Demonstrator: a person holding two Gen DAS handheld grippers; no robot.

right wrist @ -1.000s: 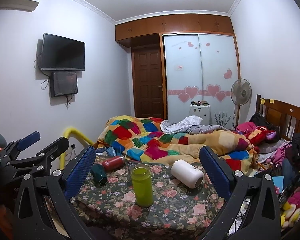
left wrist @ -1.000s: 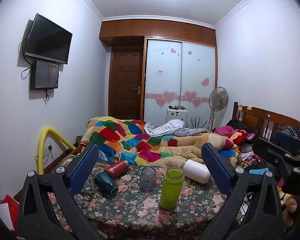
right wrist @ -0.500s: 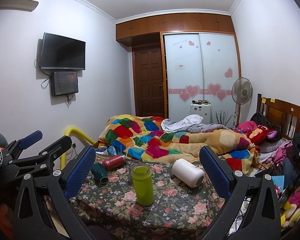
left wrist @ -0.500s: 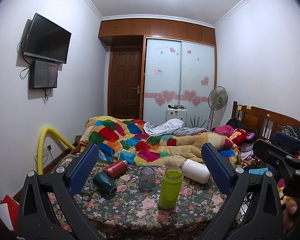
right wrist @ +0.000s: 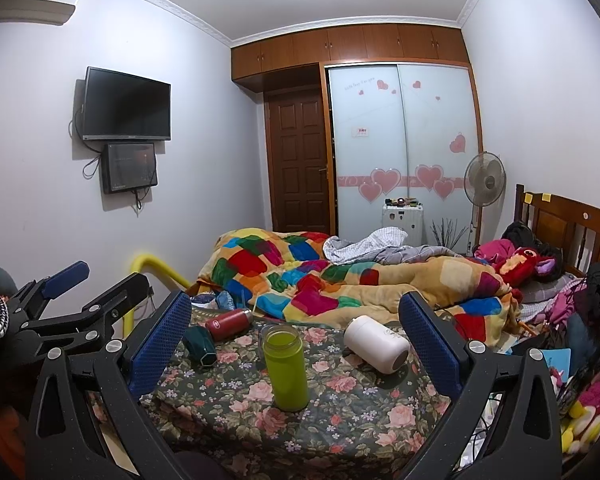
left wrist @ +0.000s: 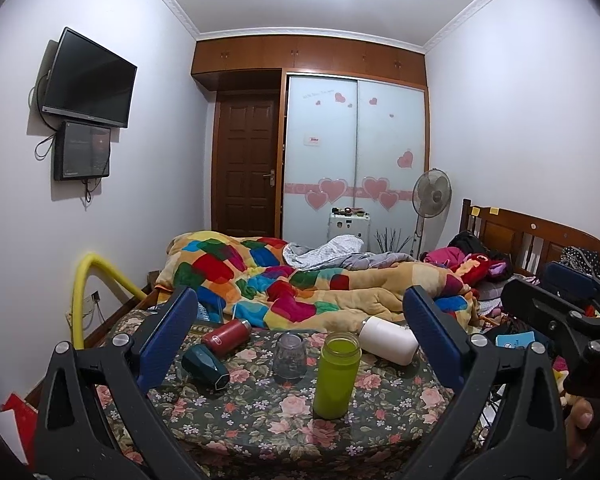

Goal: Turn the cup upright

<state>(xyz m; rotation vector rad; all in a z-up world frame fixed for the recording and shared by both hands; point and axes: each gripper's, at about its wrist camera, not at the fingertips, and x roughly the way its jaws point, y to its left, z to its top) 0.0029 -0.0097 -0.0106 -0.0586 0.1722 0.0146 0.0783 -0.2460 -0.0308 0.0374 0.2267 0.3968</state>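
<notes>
Left view: the table (left wrist: 260, 420) sits slightly lower in frame than a second ago — little else differs, so no flip has begun. The left gripper (left wrist: 300, 344) is wide open, empty. The white cup (left wrist: 388, 340) lies on its side, centre right.

Right view: the right gripper (right wrist: 296, 340) gapes wide too, holding nothing — the white cup (right wrist: 376, 344) lies between its fingers, untouched.

Green bottle (left wrist: 336, 374) upright at table centre, blocks straight reach to clear glass (left wrist: 289, 355) at 11 o'clock behind. Bare floral cloth (left wrist: 236, 412) at 7 o'clock: open lane.
</notes>
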